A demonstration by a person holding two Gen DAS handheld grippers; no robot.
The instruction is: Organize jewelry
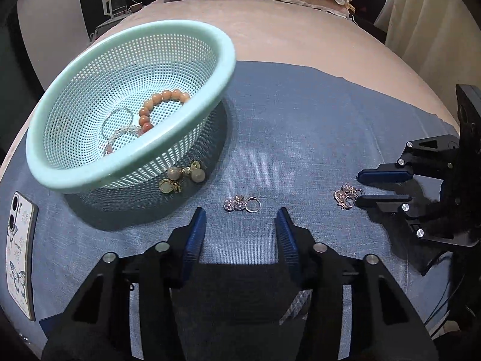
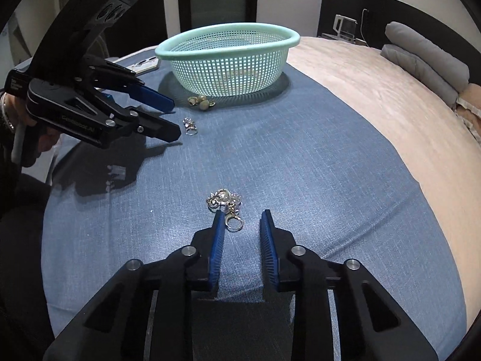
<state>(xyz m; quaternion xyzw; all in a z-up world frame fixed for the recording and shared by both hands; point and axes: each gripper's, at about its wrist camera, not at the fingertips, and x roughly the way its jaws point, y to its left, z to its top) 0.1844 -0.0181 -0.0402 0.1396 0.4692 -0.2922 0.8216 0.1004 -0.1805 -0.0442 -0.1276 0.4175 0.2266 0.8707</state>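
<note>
Three clusters outside: silver ring cluster [image 1: 241, 203] between left gripper [image 1: 240, 225] fingertips' line of reach; silver charm cluster [image 2: 224, 203] at right gripper [image 2: 243, 221]; pearl-and-gold earrings [image 1: 182, 176] touching the basket's foot.
Basket: mint-green perforated plastic basket [image 1: 222, 48] on blue woven cloth [image 1: 300, 114], already holding an orange bead bracelet [image 1: 156, 105] and thin silver pieces.
Left gripper: jaws wide apart, empty, lined up for the rings.
Right gripper: jaws apart, left pad touching the charms, likely about to pinch.
Aside: butterfly-print phone [image 1: 19, 255], well clear of the work.
</note>
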